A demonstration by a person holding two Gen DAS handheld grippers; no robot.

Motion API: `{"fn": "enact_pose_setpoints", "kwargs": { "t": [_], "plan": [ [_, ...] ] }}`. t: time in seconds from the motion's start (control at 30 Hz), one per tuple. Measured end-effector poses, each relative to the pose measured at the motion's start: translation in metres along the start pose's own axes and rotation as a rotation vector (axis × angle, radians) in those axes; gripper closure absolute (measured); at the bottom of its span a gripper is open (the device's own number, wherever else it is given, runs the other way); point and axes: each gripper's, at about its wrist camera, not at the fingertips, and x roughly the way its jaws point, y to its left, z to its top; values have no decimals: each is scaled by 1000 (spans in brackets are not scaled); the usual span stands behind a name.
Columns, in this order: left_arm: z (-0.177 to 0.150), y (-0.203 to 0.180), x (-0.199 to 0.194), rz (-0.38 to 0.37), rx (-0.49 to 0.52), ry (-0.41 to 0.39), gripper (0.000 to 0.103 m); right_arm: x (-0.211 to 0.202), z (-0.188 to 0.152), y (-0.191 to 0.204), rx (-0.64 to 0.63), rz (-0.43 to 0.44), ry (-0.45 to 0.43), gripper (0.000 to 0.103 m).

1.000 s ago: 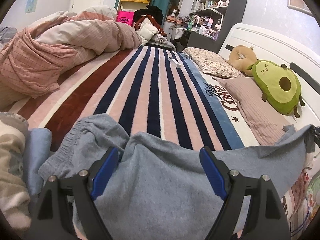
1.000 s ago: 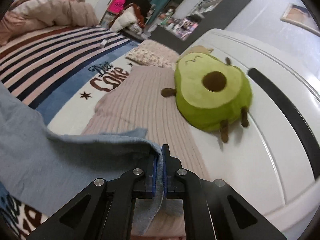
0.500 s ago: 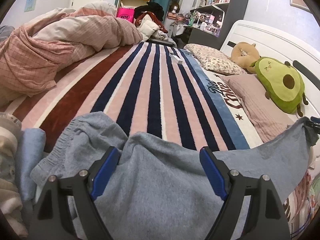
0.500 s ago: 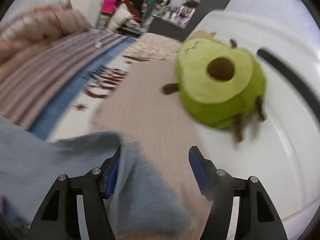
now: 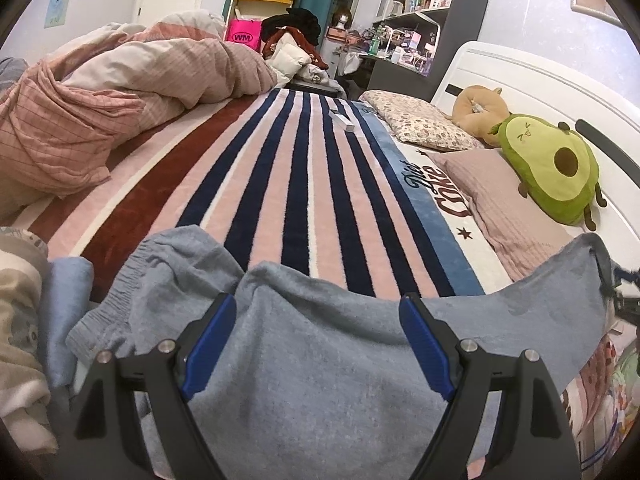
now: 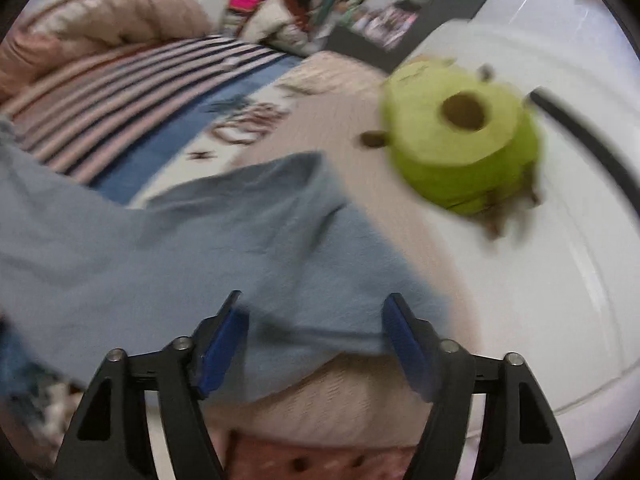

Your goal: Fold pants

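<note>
The light blue-grey pants (image 5: 320,360) lie spread across the near edge of the striped bed cover. Their elastic waistband (image 5: 132,276) is at the left and one leg end (image 5: 576,280) reaches right toward the pink pillow. My left gripper (image 5: 318,332) is open, its blue pads (image 5: 208,344) wide apart just above the cloth. In the blurred right wrist view my right gripper (image 6: 316,340) is open over the leg end (image 6: 280,240), which lies loose on the pillow.
A striped blanket (image 5: 288,184) covers the bed. A rumpled pink duvet (image 5: 100,100) is heaped at the left. An avocado plush (image 5: 552,168) and pillows (image 5: 424,124) lie by the white headboard (image 5: 540,80). Folded clothes (image 5: 24,320) sit at the near left. A small white box (image 5: 342,120) lies far off.
My right gripper was shut on the pants leg end a second ago; it has opened and let it go, and is moving. The left gripper stays open in place.
</note>
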Motion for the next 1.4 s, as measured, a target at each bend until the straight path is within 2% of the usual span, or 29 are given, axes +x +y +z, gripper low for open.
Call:
{"fn": "enact_pose_setpoints", "kwargs": {
  "t": [0.03,0.07,0.2,0.37,0.4,0.43,0.47,0.53,0.6,0.67,0.7,0.77,0.9,1.03,1.1,1.17,1.4],
  "plan": [
    [0,0,0,7,5,1,22,0,1,-1,-16,-57,-22,74],
    [0,0,0,11,7,2,22,0,4,-4,-17,-89,-32,102],
    [2,2,4,19,-6,3,22,-2,18,-35,96,-90,-76,103],
    [5,3,9,49,-6,7,22,16,42,-58,155,-178,-127,103],
    [6,3,9,60,-4,6,22,24,47,-59,161,-188,-119,102],
    [6,4,9,70,-5,4,22,36,50,-62,177,-189,-102,96],
    [6,6,7,83,-11,0,22,42,50,-65,188,-189,-92,85],
    [6,12,-1,100,-32,-11,22,52,50,-70,228,-211,-96,74],
    [4,18,-12,108,-56,-26,22,48,49,-74,261,-210,-127,70],
    [0,23,-29,129,-71,-38,22,35,46,-71,289,-174,-161,50],
    [-3,25,-39,144,-72,-40,22,26,44,-68,298,-127,-179,48],
    [-8,29,-53,163,-78,-36,21,11,41,-57,300,-32,-197,47],
    [-31,45,-76,156,-158,-3,19,-18,32,-19,282,247,-218,46],
    [-62,58,-77,108,-251,60,19,-36,22,30,260,406,-246,46],
    [-74,62,-72,72,-279,86,19,-39,16,51,270,467,-260,45],
    [-82,68,-66,43,-318,83,19,-35,8,70,299,521,-255,35],
    [-85,92,-24,29,-437,91,19,-5,-10,126,306,595,-171,35]
  ]
}}
